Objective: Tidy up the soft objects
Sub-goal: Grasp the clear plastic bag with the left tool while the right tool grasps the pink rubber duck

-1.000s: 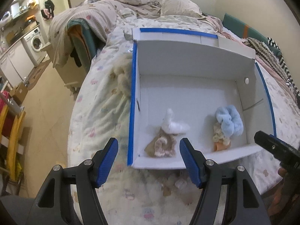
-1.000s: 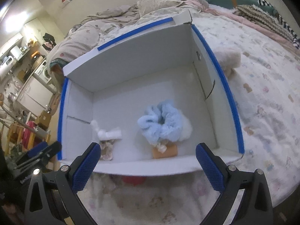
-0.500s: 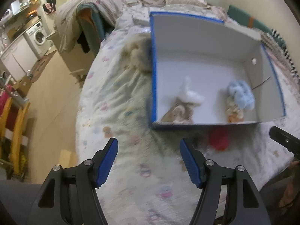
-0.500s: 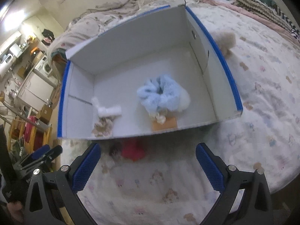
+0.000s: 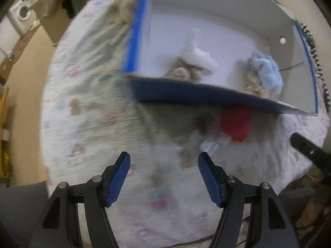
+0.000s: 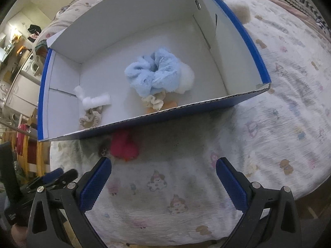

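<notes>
Both grippers are empty right now, left gripper (image 5: 164,177) and right gripper (image 6: 163,183) each with jaws spread wide, hovering over the bedspread (image 6: 279,124). Just ahead of them sits the red soft thing (image 6: 124,145), right up against the near wall of the blue-edged box (image 6: 186,111). Beyond that wall, the blue scrunchie (image 6: 154,72) and a white roll (image 6: 96,101) are already inside. Looks like we're between picks, so next is probably dropping onto the red one and closing gently.
</notes>
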Demonstrator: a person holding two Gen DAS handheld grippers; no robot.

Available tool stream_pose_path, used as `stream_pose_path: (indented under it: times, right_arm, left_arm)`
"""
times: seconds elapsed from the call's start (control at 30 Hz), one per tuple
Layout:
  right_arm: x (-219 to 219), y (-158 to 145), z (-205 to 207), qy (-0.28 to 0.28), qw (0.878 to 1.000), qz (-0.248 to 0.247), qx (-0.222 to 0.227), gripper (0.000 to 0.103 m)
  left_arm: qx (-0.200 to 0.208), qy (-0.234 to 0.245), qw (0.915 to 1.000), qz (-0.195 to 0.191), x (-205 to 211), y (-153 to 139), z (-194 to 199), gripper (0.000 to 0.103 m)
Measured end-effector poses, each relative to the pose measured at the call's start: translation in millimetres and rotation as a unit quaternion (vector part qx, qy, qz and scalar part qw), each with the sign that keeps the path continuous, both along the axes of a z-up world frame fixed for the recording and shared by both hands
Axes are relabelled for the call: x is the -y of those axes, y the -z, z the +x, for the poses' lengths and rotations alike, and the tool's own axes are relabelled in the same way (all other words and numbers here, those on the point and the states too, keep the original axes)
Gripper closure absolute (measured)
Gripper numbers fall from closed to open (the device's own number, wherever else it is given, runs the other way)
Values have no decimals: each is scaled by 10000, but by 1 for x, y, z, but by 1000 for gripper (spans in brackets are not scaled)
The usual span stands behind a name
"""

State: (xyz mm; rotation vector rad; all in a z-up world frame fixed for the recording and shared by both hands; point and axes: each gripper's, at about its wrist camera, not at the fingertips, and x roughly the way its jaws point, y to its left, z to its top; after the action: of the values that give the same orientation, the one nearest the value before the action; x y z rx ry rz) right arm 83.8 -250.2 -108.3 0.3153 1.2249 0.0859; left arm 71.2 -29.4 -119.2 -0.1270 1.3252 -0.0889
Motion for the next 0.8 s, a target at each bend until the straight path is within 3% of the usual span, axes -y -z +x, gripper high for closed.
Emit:
stream_pose_path:
  times: [0.07, 0.33, 0.43, 0.53, 0.8]
  right_arm:
    - [0, 1, 1, 8, 10000, 9, -13, 0]
    - [11, 11, 3, 162, 9996, 75, -219, 0]
    - [11, 15, 5, 162, 9995, 15, -279, 0]
    - [7, 20, 9, 120, 9994, -47, -321, 0]
    - [-20, 29, 16, -226, 9990, 189, -336, 0]
  left_arm:
    - [45, 145, 9999, -16, 12, 2, 5, 38]
    - [-70, 628, 9958, 663, 53, 33, 28, 40]
    - [-45, 718, 9954, 630, 59, 35, 33, 56]
    - [-138, 862, 9946, 567, 62, 36, 32, 83]
    - [-136, 439, 9971, 601, 31, 24, 25, 90]
